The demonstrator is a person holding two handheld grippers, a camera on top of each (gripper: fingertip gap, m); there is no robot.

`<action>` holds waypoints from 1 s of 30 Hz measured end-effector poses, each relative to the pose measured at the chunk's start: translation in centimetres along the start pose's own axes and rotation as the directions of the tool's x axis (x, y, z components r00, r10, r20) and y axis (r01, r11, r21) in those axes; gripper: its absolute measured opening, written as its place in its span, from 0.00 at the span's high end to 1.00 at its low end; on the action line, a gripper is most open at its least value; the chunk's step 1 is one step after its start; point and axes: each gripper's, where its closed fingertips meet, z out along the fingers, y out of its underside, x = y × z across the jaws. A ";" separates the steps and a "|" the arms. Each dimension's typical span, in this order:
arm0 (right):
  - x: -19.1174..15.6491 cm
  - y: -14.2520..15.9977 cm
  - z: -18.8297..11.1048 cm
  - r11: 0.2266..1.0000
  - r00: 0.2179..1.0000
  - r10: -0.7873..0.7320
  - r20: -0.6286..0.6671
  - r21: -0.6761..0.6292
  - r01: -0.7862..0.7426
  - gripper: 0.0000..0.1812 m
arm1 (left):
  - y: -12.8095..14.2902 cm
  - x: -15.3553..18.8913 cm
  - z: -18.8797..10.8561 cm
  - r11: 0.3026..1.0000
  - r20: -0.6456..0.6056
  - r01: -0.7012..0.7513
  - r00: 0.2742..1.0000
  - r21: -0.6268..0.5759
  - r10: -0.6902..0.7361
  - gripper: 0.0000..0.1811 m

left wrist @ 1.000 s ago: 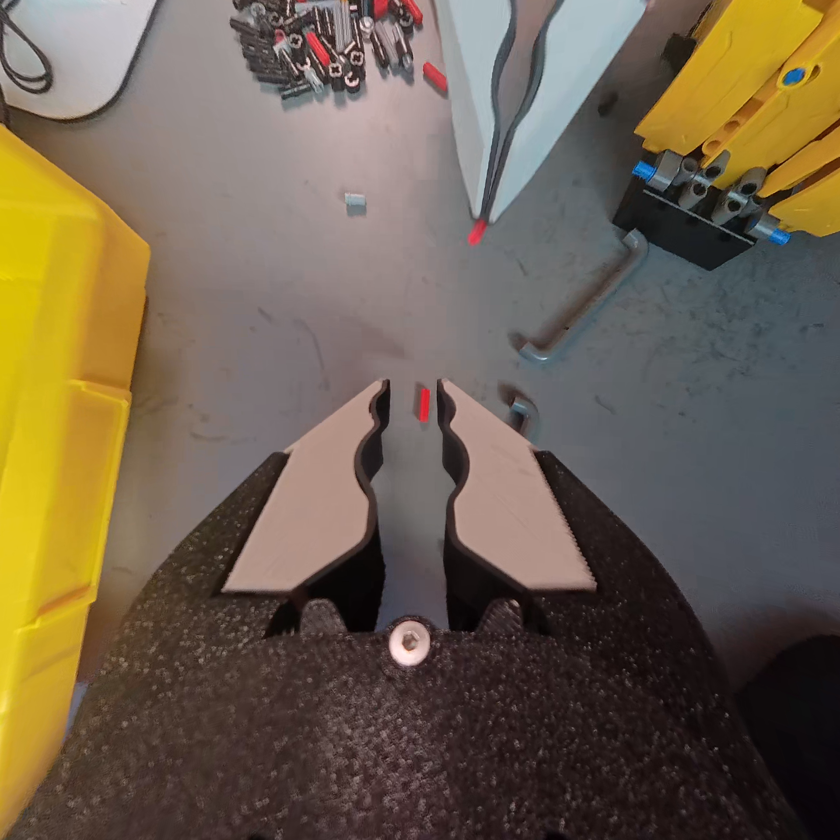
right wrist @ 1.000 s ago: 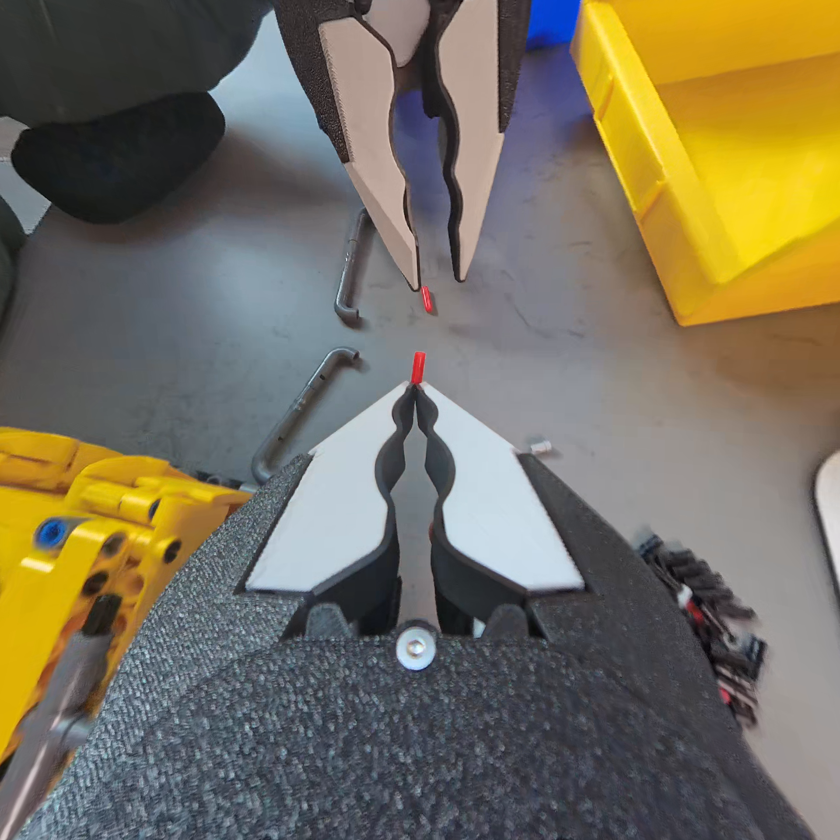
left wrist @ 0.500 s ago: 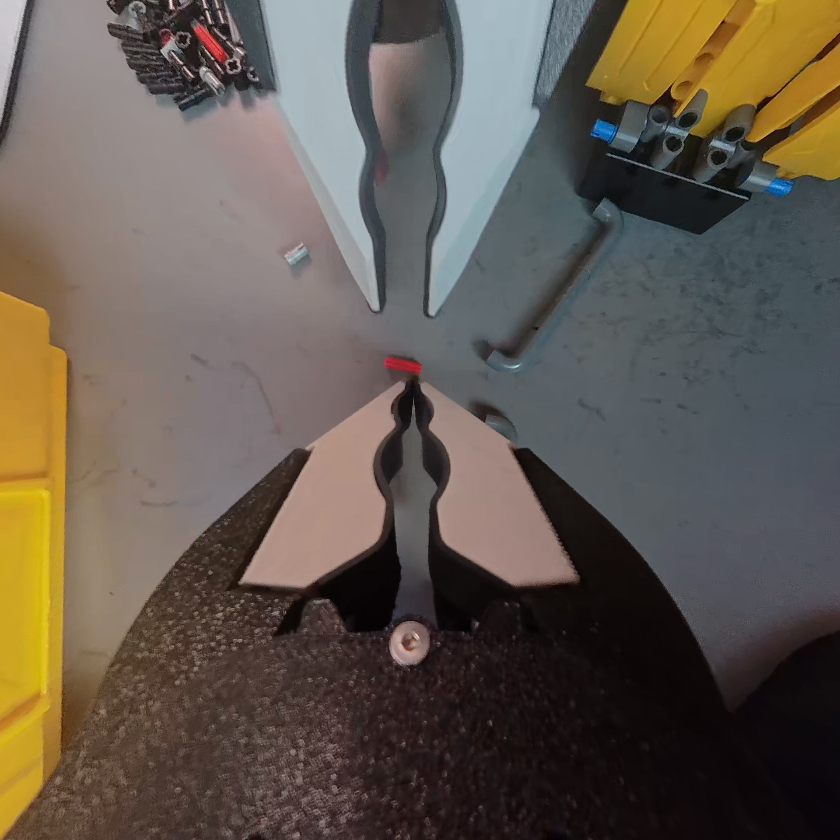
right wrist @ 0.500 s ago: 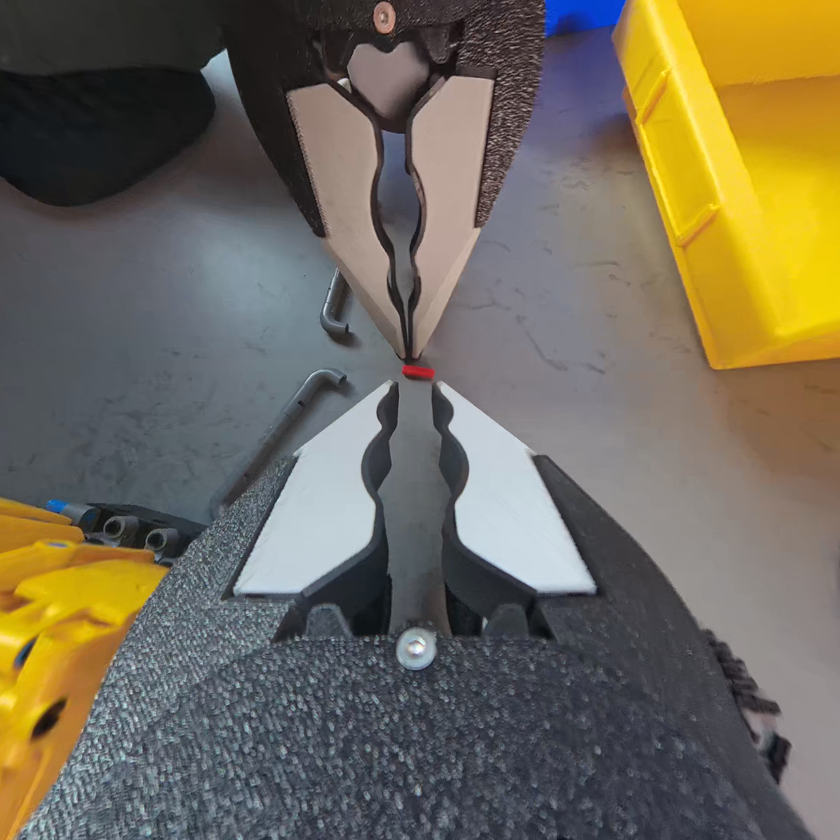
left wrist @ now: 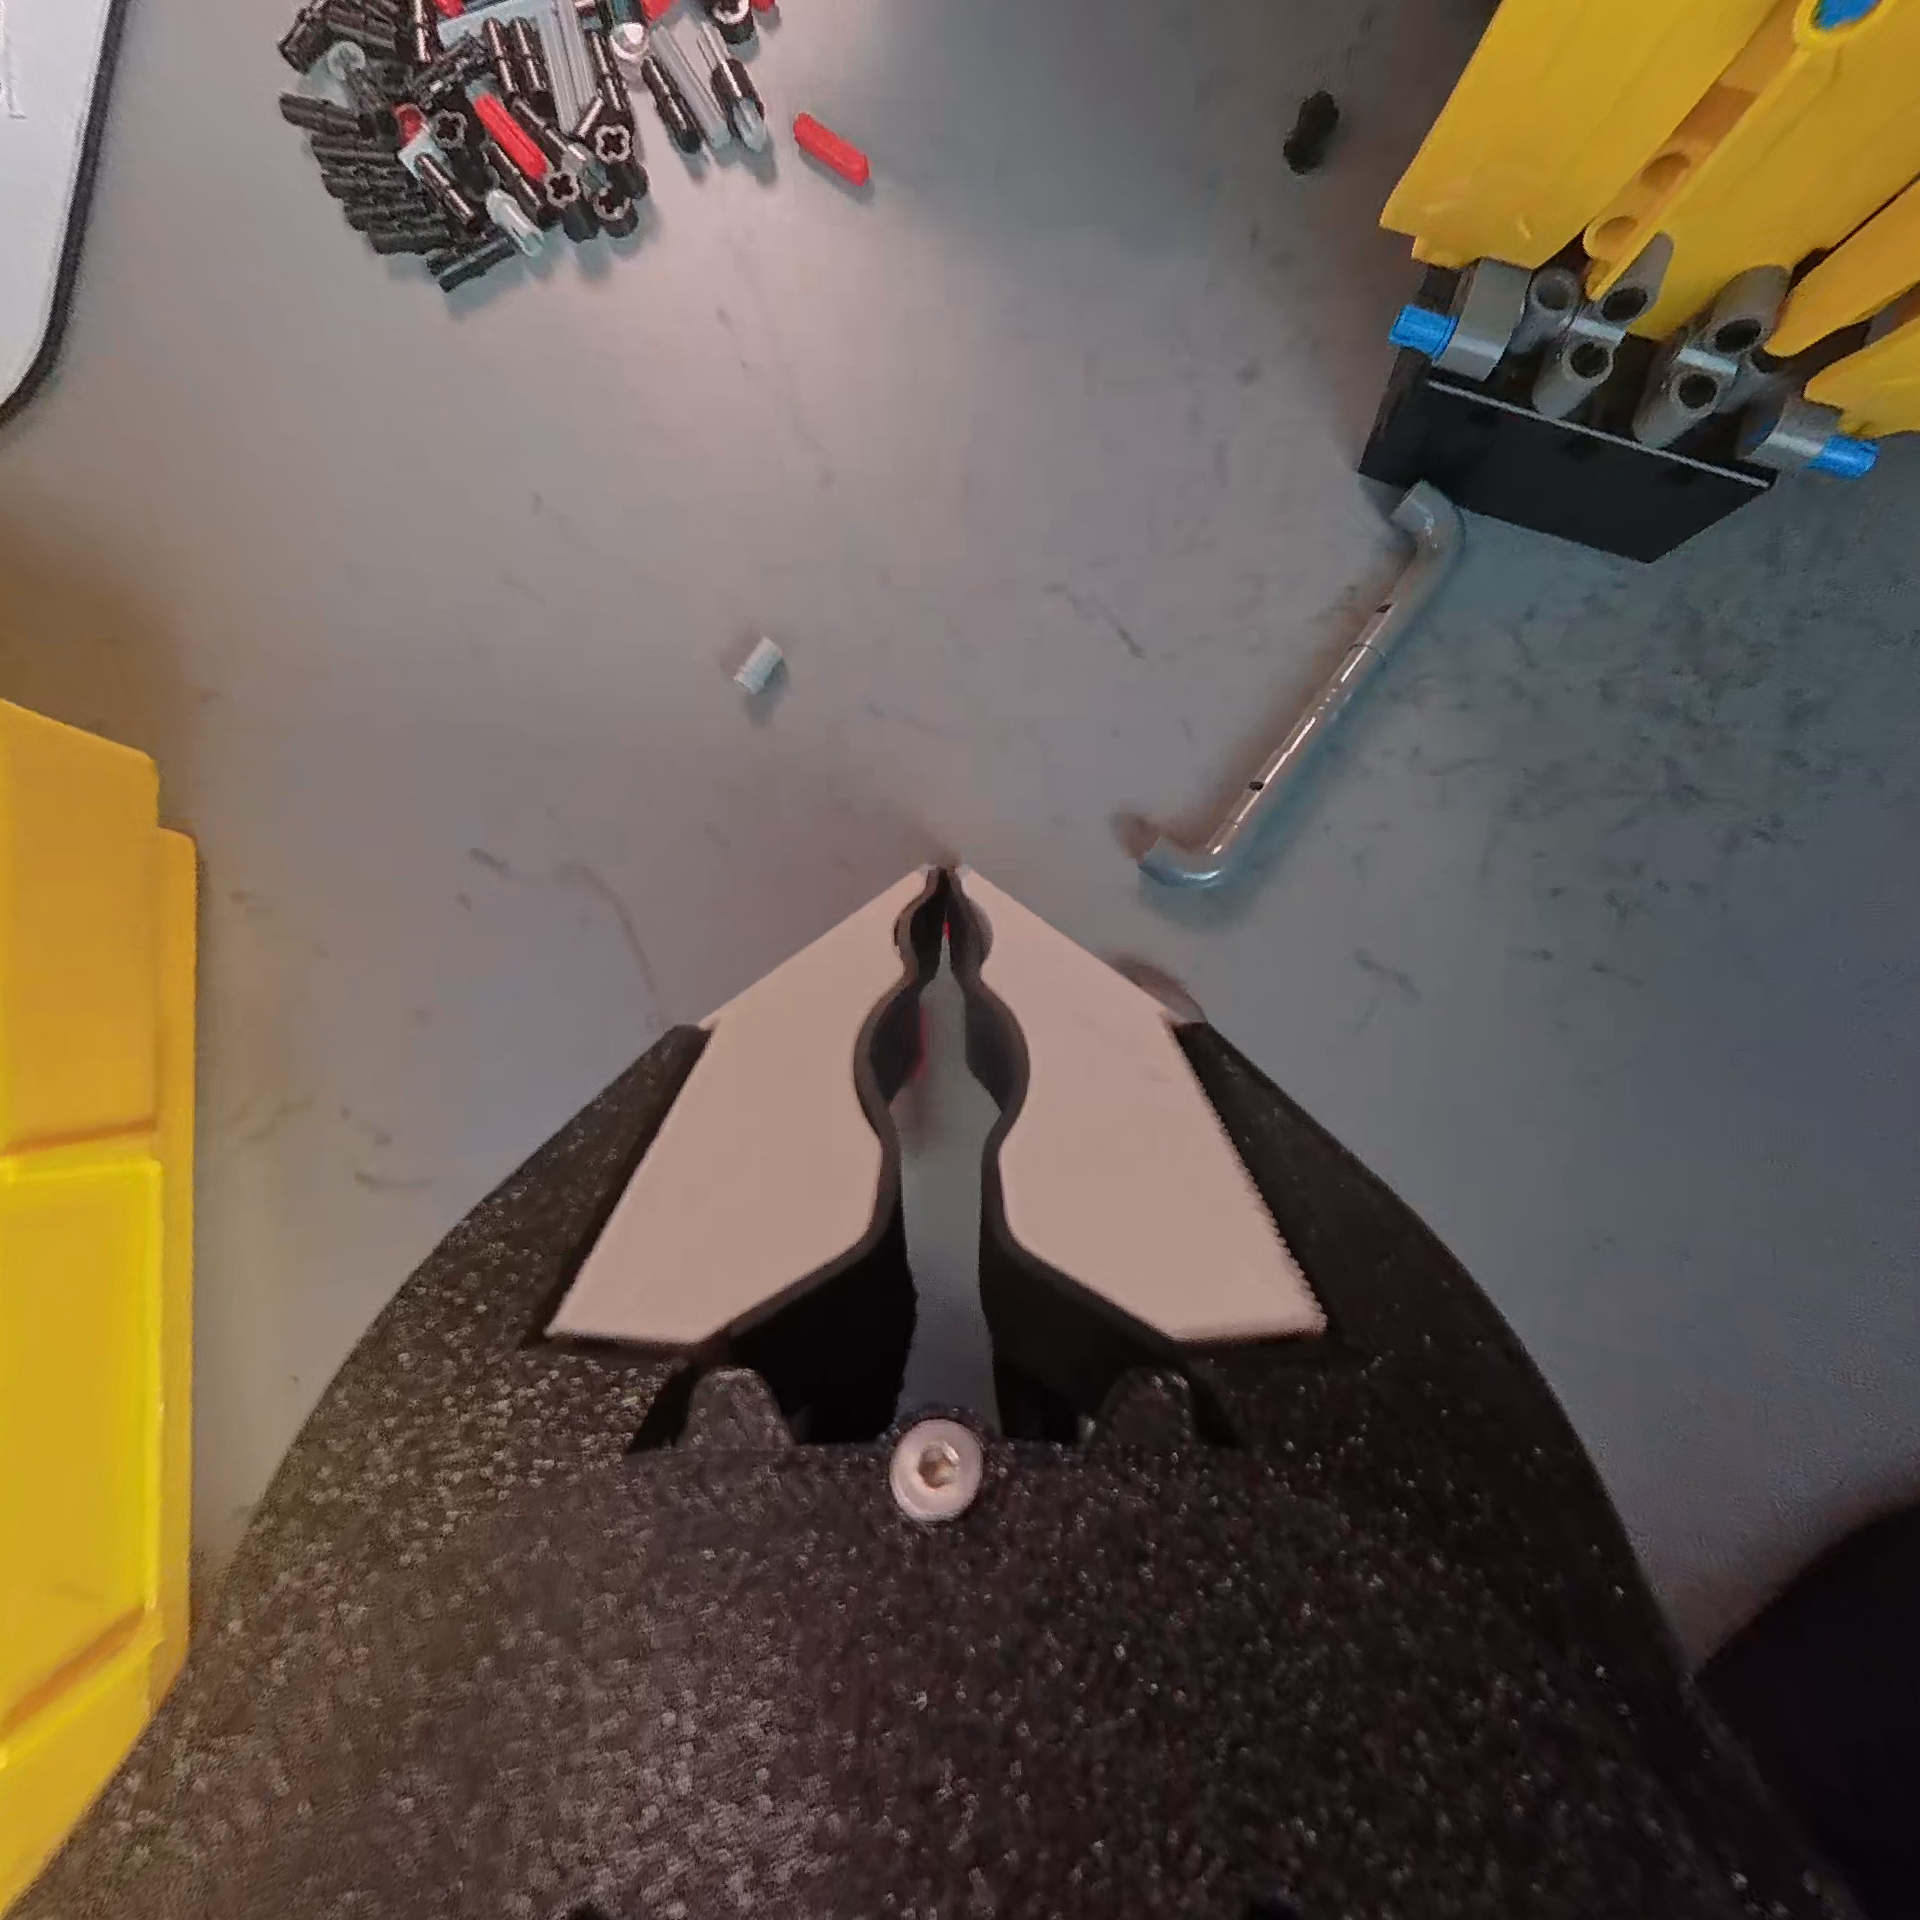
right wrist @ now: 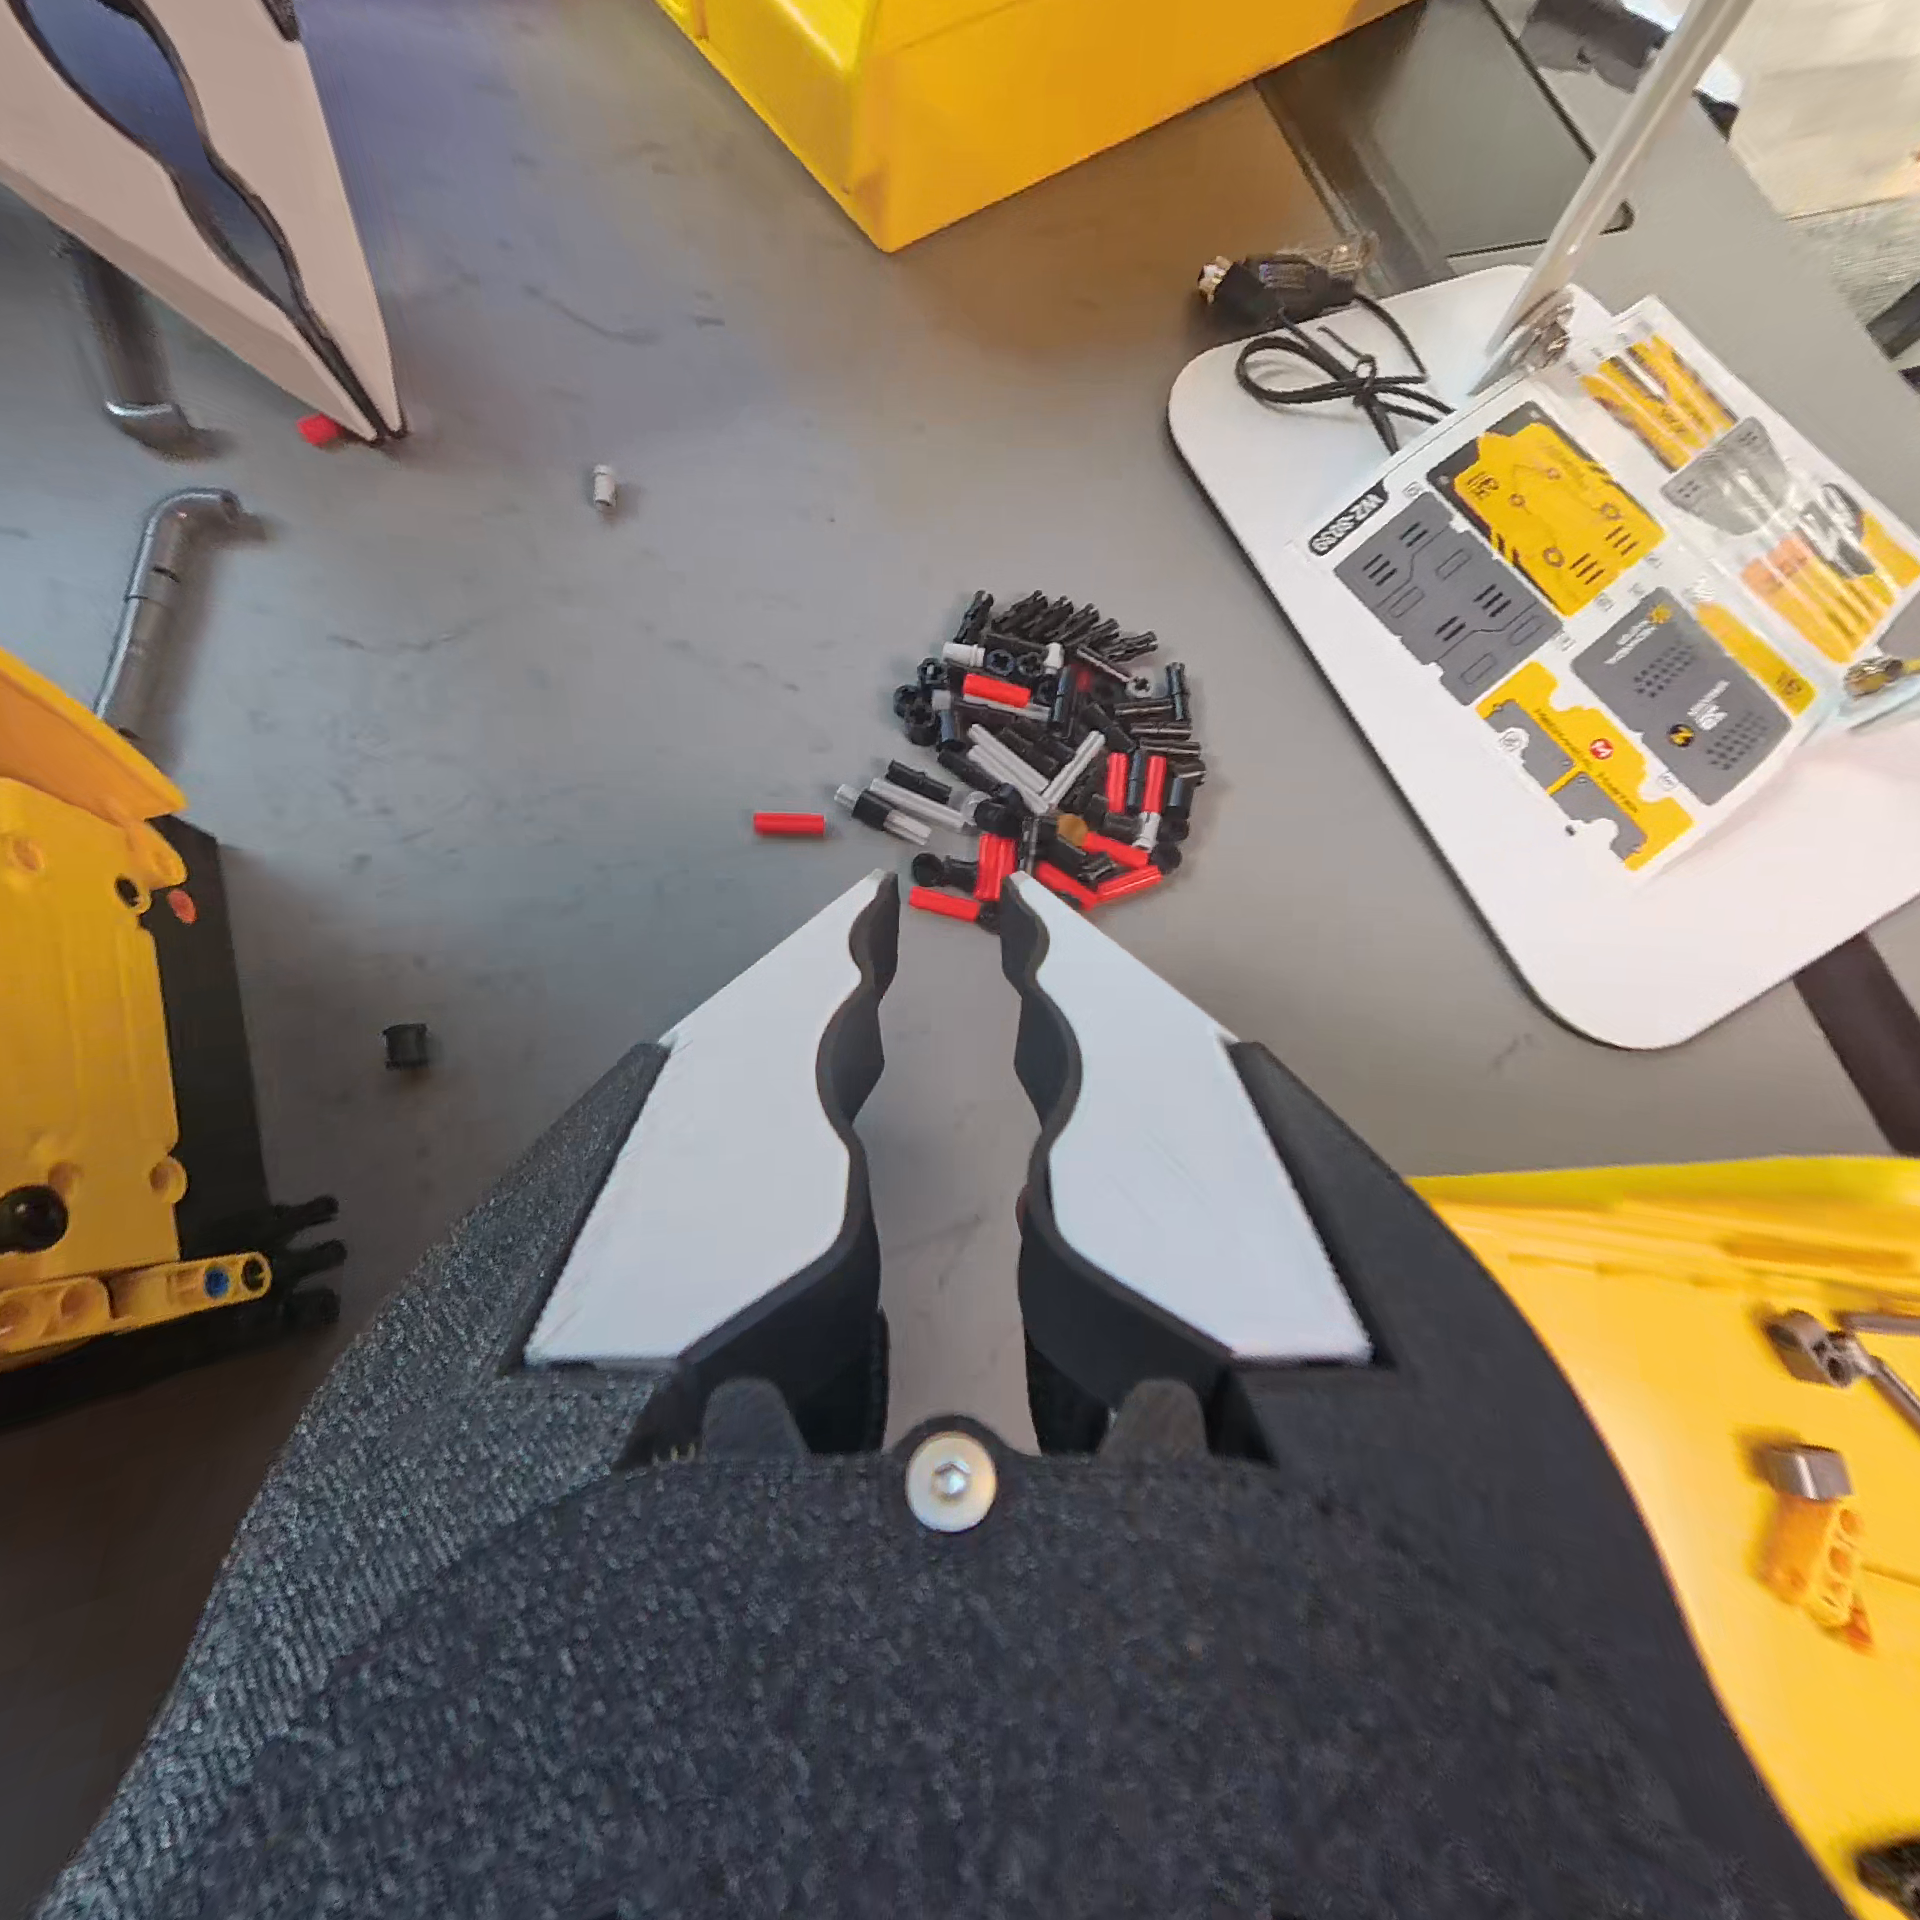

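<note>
On the grey tabletop [left wrist: 1039, 520], a yellow bin [left wrist: 73, 1195] sits at the left edge in the left wrist view. Toward the far edge lies a heap of small black, grey and red pins [left wrist: 520, 135], with one loose red pin [left wrist: 831, 156] just beside it and a small grey bush [left wrist: 756, 665] lying alone nearer the middle. The left gripper [left wrist: 943, 883] has its fingers [left wrist: 790, 1122] pressed together on a small red pin [left wrist: 948, 925], of which only a sliver shows in the gap; the tips are close above the tabletop. To the right lies a bent grey rod [left wrist: 1309, 727], its far end near a yellow and black brick model [left wrist: 1662, 260] at the far right corner.

In the right wrist view, the model [right wrist: 83, 1039] stands at the left edge and the left gripper's tips [right wrist: 364, 416] show far left, the red pin [right wrist: 317, 428] poking out beside them. The right gripper [right wrist: 945, 894] hangs with its fingers [right wrist: 727, 1143] apart and empty, the tips at the near side of the pin heap [right wrist: 1049, 758]. Farther right a white board [right wrist: 1507, 935] carries a printed sheet [right wrist: 1558, 582], and a yellow tray [right wrist: 1662, 1455] holds a few parts.
</note>
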 end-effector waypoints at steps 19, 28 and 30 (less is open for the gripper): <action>-3.8 0.7 3.1 0.994 0.985 -0.070 0.159 -0.075 0.082 0.87 | -2.6 -3.0 1.2 0.999 0.093 0.008 0.996 0.051 -0.013 0.89; -3.8 0.9 2.8 0.995 0.984 -0.071 0.163 -0.062 0.082 0.87 | -4.0 -3.7 2.7 0.999 0.082 -0.038 0.996 0.032 0.035 0.98; -3.7 1.0 2.7 0.995 0.984 -0.067 0.165 -0.063 0.078 0.87 | -5.2 -4.3 3.0 0.998 0.104 -0.053 0.993 0.042 0.048 0.98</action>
